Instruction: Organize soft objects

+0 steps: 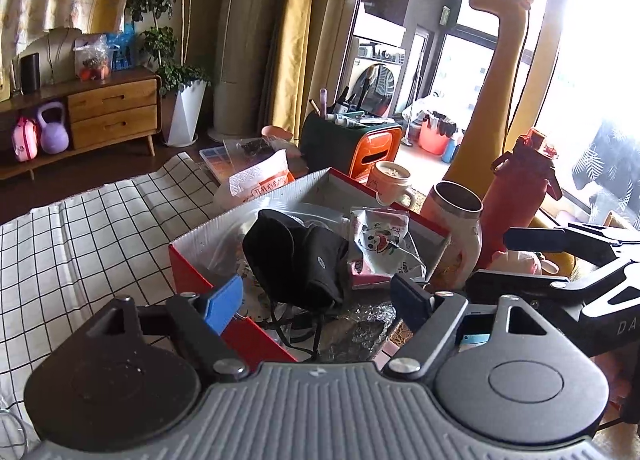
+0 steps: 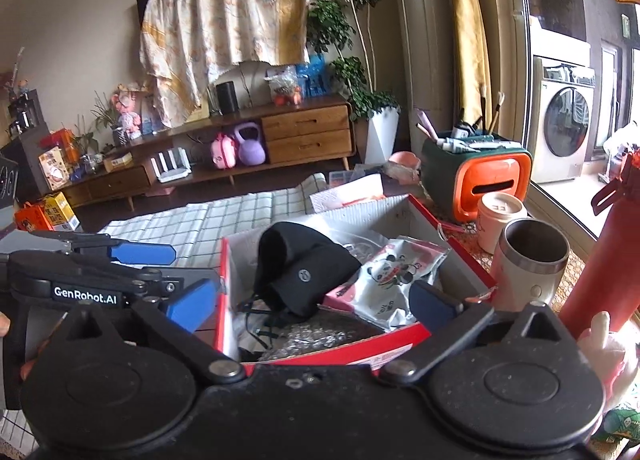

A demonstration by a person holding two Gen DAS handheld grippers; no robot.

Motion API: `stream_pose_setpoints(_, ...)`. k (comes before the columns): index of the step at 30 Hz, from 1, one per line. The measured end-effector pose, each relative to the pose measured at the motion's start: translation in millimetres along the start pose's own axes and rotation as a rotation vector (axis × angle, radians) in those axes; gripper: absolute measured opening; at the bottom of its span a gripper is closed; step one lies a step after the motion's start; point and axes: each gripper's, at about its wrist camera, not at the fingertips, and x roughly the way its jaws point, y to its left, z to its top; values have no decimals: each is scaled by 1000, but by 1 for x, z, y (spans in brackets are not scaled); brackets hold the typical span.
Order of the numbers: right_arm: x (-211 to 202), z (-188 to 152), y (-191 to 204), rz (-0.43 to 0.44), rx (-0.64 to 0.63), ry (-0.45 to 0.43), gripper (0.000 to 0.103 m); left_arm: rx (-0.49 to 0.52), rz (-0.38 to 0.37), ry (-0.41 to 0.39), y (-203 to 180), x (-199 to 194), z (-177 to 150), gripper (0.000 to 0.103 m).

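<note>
A red cardboard box with grey inside walls holds a black fabric mask with cords, a panda-print soft packet and crinkled foil. My left gripper is open and empty, its blue fingers just over the box's near edge, either side of the mask. My right gripper is open and empty, at the box's near edge. Each gripper shows in the other's view, the right one and the left one. A pink plush toy lies right of the box.
A steel-rimmed tumbler, a white mug and a red bottle stand right of the box. A checked cloth lies to the left. An orange-green bin stands behind.
</note>
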Motion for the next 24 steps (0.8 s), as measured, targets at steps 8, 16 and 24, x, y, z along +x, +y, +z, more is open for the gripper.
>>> stream_pose_setpoints(8, -34, -8, 14, 27, -24, -71, 103, -10, 37, -35, -3, -38, -12, 93)
stream_pose_setpoints(16, -53, -21, 23, 32, -19, -122, 103, -26, 54, -79, -6, -72, -26, 103)
stream_pose_setpoints(24, -59, -32, 27, -23, -12, -157, 103, 11, 77, -101, -18, -86, -39, 103)
